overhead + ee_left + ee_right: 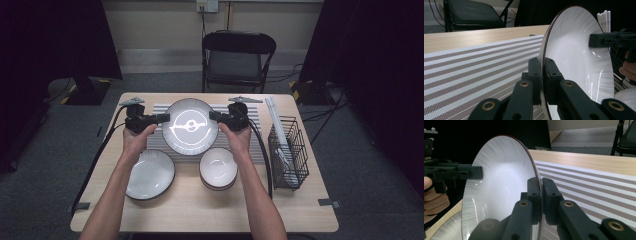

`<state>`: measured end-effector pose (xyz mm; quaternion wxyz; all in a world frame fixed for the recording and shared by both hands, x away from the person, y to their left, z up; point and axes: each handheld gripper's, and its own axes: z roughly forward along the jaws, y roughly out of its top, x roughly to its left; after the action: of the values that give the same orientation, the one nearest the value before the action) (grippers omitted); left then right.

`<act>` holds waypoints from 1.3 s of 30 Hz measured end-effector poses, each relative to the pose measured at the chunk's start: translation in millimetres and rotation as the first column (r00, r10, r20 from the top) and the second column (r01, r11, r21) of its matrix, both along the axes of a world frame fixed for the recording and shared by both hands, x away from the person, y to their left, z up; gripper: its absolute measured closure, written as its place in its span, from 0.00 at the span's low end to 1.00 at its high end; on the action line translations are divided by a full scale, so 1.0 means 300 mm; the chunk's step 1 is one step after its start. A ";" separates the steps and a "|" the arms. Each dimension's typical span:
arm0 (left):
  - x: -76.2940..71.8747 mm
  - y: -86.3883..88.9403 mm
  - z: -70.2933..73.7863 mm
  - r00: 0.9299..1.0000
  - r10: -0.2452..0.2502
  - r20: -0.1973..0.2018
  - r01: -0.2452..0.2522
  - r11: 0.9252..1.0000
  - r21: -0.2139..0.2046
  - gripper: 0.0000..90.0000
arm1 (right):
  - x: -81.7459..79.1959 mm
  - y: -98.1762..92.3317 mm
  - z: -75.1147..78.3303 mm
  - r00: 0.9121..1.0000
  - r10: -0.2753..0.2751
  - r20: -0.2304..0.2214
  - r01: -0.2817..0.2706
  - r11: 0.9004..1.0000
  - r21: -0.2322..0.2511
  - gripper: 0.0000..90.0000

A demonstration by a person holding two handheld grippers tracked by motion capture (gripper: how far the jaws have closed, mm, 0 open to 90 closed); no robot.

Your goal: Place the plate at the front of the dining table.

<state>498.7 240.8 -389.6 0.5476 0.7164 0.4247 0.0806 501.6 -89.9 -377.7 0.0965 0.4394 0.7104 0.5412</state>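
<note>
Forearms outstretched, left tool point(162, 118) and right tool point(214, 116) each clamped on opposite rims of upright plate point(190, 126).

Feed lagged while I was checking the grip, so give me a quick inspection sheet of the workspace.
Surface: light wooden table with a striped placemat.
Job's things: large white round plate, over the placemat, gripped at opposite rims.
Clutter: white shallow plate; stacked white bowls; black wire basket holding white sticks.
Grippers: left tool and right tool, both shut on the large plate.
Cables: black cable trails off the table's left edge.
Surroundings: black folding chair behind the table.
</note>
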 end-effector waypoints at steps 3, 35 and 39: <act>0.002 -0.008 -0.014 1.000 0.001 -0.003 -0.001 1.000 0.007 0.95 | 0.008 -0.007 -0.011 1.000 0.003 -0.006 -0.003 1.000 -0.005 0.95; 0.037 -0.046 -0.149 0.996 -0.014 -0.085 0.017 0.999 0.035 0.95 | 0.046 -0.047 -0.150 0.996 0.022 -0.088 -0.025 0.999 -0.024 0.95; 0.039 -0.048 -0.155 0.996 -0.016 -0.087 0.019 0.999 0.043 0.95 | 0.048 -0.049 -0.160 0.995 0.029 -0.095 -0.031 0.999 -0.022 0.95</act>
<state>510.3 226.4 -436.0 0.5136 0.7347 0.4400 0.0537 516.2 -104.7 -425.7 0.0596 0.4528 0.7269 0.5129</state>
